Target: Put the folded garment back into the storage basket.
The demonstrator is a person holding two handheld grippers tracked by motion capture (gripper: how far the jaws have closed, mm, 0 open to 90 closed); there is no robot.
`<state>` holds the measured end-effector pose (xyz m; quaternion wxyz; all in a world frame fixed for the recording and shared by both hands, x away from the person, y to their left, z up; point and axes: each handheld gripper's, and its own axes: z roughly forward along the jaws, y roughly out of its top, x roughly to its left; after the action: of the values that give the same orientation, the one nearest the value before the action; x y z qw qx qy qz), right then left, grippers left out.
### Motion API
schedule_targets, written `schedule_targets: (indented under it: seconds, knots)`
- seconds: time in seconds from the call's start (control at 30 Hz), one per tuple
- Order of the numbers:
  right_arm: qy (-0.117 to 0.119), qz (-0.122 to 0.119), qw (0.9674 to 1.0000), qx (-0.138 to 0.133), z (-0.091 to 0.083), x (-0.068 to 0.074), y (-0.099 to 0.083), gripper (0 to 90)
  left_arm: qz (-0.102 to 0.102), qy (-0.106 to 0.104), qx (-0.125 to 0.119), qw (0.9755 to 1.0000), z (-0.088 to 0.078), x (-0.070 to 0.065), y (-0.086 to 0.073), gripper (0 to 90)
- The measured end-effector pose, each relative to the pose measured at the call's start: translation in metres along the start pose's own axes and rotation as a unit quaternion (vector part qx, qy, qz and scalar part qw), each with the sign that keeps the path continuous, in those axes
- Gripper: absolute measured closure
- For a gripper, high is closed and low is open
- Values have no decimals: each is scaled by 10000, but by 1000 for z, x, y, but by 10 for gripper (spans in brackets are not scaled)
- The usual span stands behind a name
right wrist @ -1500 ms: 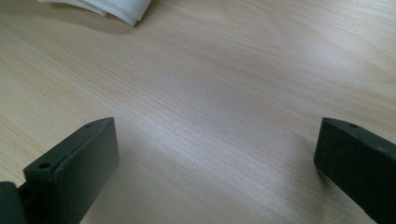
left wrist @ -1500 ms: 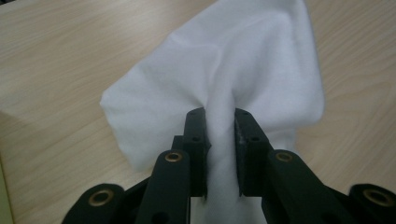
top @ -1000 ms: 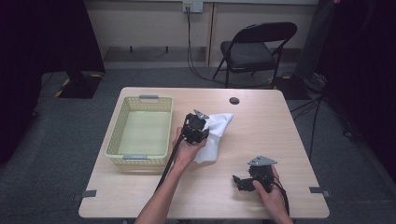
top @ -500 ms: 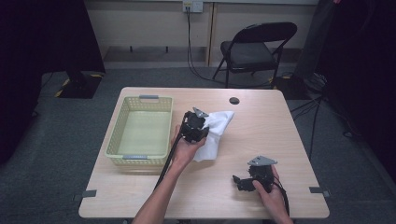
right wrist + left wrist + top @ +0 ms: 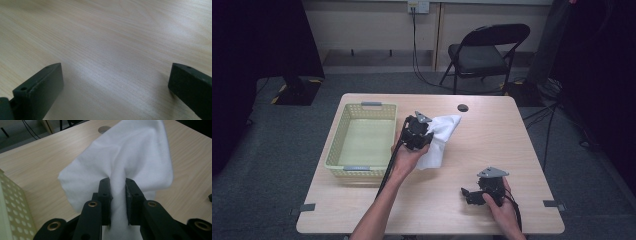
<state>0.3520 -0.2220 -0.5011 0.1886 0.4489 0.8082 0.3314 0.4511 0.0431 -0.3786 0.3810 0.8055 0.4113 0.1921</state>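
Pinching one white cloth (image 5: 130, 157), left claw (image 5: 117, 192) is clamped; right claw (image 5: 115, 85) gapes; one basket (image 5: 343, 131).

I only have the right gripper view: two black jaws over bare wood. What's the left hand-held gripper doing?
Observer: The left hand-held gripper is shut on a white cloth, pinched in a fold between its jaws.
Operator: Is the cloth off the table?
Observer: Partly. In the high view the held end is raised and the cloth's lower end hangs toward the table; I can't tell whether it touches.
Operator: Anywhere to drop it?
Observer: A pale yellow basket sits to the left of that gripper, with nothing in it.
Operator: And mine?
Observer: The right hand-held gripper rests low at the near right of the table, jaws open, away from the cloth.
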Motion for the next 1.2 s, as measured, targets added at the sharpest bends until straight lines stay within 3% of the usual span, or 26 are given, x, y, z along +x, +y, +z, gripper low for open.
schedule_targets:
  seconds: [0.53,1.2]
  knots:
    - [3,-3,10000,-1,0,0,0,0,118,95,-247,9996,-32,13,17,772]
    - [8,-6,10000,0,0,0,0,0,17,303,-422,9986,-56,30,21,771]
